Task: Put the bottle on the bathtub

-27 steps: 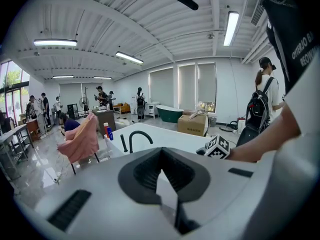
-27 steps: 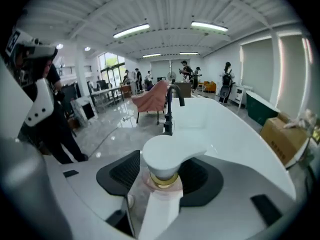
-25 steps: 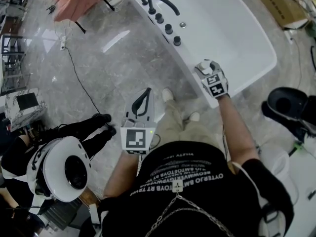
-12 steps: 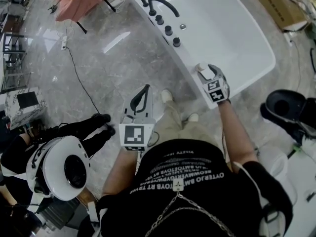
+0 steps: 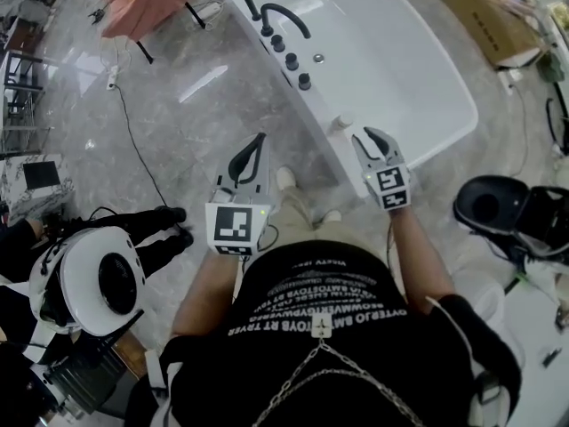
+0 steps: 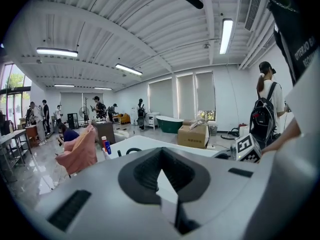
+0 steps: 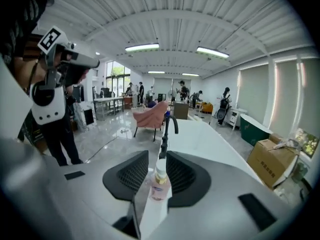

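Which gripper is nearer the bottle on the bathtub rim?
Right. The right gripper is just beside the bottle, its empty jaws having just been closing; the left gripper is farther off, over the floor.

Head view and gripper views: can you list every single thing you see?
bathtub: one, white, upper middle.
bottle: one, clear with white cap, standing on the tub's near rim.
faucet: one, black, on the tub's rim.
knobs: three, black, in a row beside the faucet.
armchair: one, pink, upper left.
cardboard box: one, brown, beyond the tub.
headgear: one, white, lower left.
floor: one, grey marble, around the tub.
left gripper: one, grey, over the floor; fingers together, empty.
right gripper: one, grey, raised near the rim; fingers apart, just been closing, nothing between them, bottle beyond.
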`<action>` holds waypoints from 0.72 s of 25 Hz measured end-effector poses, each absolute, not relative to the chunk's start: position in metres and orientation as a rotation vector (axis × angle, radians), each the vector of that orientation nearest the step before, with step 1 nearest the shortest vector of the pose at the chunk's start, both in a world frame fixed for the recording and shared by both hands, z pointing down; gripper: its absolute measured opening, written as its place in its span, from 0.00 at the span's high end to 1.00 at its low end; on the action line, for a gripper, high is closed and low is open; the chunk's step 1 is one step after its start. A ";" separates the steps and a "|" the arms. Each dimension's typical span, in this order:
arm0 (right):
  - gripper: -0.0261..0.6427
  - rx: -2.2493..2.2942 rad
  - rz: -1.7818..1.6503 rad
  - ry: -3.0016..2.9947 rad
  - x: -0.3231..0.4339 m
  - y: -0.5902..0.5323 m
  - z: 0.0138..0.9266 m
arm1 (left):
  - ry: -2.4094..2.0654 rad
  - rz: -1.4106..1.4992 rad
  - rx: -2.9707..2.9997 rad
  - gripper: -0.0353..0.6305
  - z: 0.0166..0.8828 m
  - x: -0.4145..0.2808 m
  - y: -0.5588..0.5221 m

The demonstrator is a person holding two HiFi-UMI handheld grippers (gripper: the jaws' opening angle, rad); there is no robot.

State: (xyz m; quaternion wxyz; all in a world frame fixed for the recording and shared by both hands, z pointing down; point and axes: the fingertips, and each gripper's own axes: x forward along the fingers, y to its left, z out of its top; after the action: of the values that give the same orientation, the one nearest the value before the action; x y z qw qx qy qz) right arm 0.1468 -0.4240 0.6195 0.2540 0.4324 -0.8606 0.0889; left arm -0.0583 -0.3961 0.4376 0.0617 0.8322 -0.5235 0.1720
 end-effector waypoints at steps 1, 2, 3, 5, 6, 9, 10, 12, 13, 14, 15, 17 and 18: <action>0.82 1.198 0.236 -2.375 0.150 -0.420 0.606 | -1.582 0.505 2.525 0.94 0.433 -0.053 -0.394; 0.85 1.214 0.231 -2.403 0.154 -0.416 0.593 | -1.581 0.492 2.531 0.94 0.429 -0.047 -0.393; 0.89 1.223 0.224 -2.422 0.158 -0.412 0.581 | -1.580 0.479 2.537 0.94 0.425 -0.042 -0.391; 0.92 1.232 0.210 -2.446 0.163 -0.405 0.563 | -1.583 0.460 2.546 0.94 0.418 -0.033 -0.389; 0.93 1.234 0.205 -2.453 0.165 -0.403 0.556 | -1.585 0.450 2.550 0.94 0.414 -0.029 -0.388; 0.95 1.290 0.203 -2.502 0.175 -0.398 0.530 | -1.586 0.412 2.565 0.94 0.404 -0.015 -0.383; 0.95 1.305 0.190 -2.519 0.178 -0.396 0.522 | -1.587 0.404 2.573 0.94 0.401 -0.011 -0.380; 0.95 1.301 0.150 -2.545 0.182 -0.389 0.506 | -1.594 0.396 2.585 0.94 0.397 -0.005 -0.375; 0.95 1.286 0.131 -2.556 0.183 -0.385 0.498 | -1.597 0.392 2.589 0.94 0.394 -0.002 -0.372; 0.96 1.273 0.118 -2.568 0.185 -0.380 0.490 | -1.600 0.385 2.591 0.94 0.390 0.000 -0.368; 0.96 1.265 0.112 -2.579 0.186 -0.375 0.481 | -1.605 0.374 2.593 0.94 0.386 0.002 -0.365; 0.96 1.257 0.110 -2.590 0.189 -0.367 0.465 | -1.615 0.341 2.591 0.94 0.376 0.006 -0.359; 0.96 1.255 0.106 -2.596 0.190 -0.365 0.458 | -1.620 0.329 2.593 0.94 0.373 0.008 -0.357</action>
State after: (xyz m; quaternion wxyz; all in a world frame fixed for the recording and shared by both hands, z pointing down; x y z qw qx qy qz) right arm 0.1898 -0.3645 0.4583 0.1277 0.4316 -0.8923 0.0363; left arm 0.0082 -0.3574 0.3726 0.0333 0.8428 -0.5265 0.1069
